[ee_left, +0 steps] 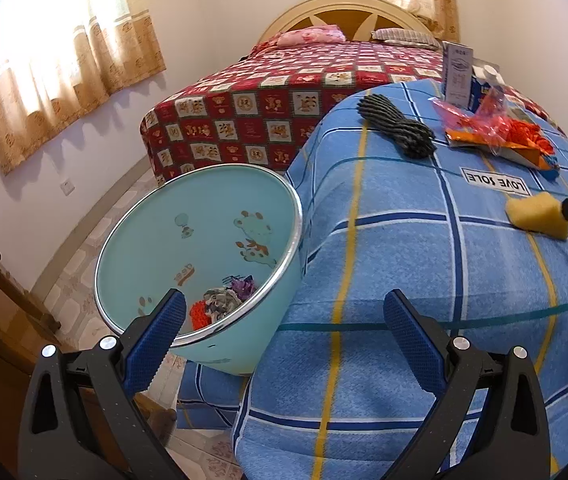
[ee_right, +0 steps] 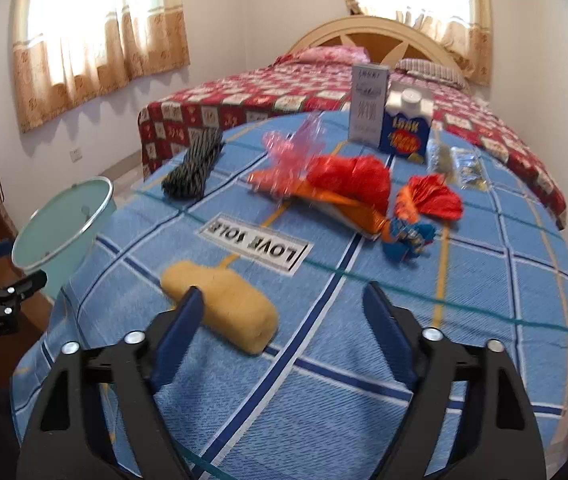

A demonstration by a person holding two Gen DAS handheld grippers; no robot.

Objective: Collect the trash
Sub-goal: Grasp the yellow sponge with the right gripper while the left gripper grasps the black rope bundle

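The yellow sponge (ee_right: 220, 306), a soft rounded block, lies lengthwise from centre-left toward lower right on the blue checked cloth (ee_right: 363, 360). The right gripper (ee_right: 284, 306) is spread wide around it without gripping; the left gripper (ee_left: 284, 312) gapes empty beside the teal bin (ee_left: 200, 256).

Bare cloth (ee_right: 323, 360) ahead; sponge (ee_right: 228, 312) blocks left fingers (ee_right: 188, 320).

The bin (ee_left: 204, 240) looks like smooth, glossy plastic with a shiny metal rim. The tablecloth (ee_right: 323, 360) is matt woven cloth. The sponge (ee_right: 224, 308) is rough and porous. The wrappers (ee_right: 343, 184) are crinkly, glossy film.
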